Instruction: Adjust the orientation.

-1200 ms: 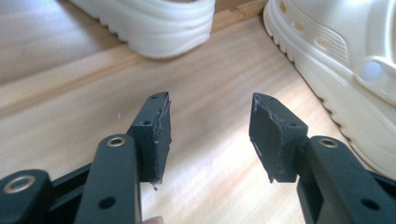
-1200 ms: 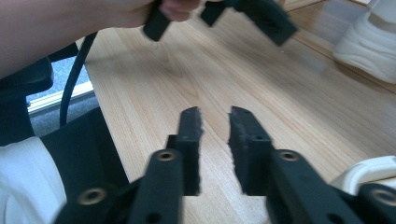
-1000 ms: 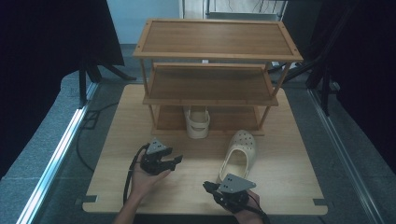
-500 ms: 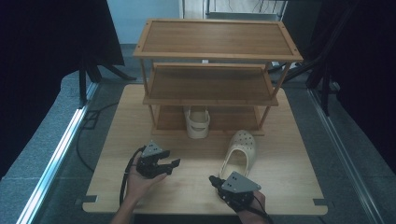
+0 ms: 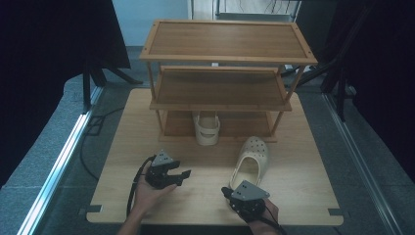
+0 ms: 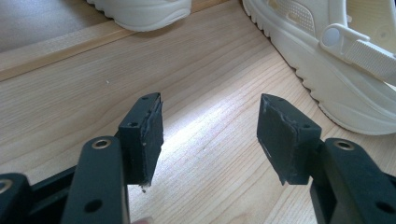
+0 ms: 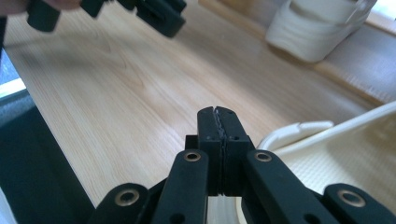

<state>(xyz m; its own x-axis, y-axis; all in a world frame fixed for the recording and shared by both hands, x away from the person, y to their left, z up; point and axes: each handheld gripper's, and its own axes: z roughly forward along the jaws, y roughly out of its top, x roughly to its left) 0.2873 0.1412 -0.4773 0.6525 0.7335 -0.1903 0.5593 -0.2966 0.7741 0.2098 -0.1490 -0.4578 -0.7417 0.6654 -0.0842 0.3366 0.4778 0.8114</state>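
Note:
Two cream clogs are here. One clog (image 5: 250, 161) lies on the wooden table (image 5: 147, 127), toe toward the shelf; its side and strap rivet fill the upper right of the left gripper view (image 6: 345, 70). The other clog (image 5: 206, 128) stands on the bottom board of the wooden shelf (image 5: 220, 88). My left gripper (image 5: 184, 175) rests low on the table left of the lying clog, jaws open (image 6: 210, 135) with bare wood between them. My right gripper (image 5: 230, 192) sits by that clog's heel, pads pressed together (image 7: 218, 126); the heel strap (image 7: 299, 130) lies just to its right.
The three-tier shelf takes up the back half of the table. Dark curtains and stands flank both sides. A metal rail (image 5: 58, 166) runs along the floor at left. The left gripper (image 7: 154, 14) shows blurred at the top of the right gripper view.
The right gripper has shifted slightly near the clog's heel. The left hand and both clogs have stayed put.

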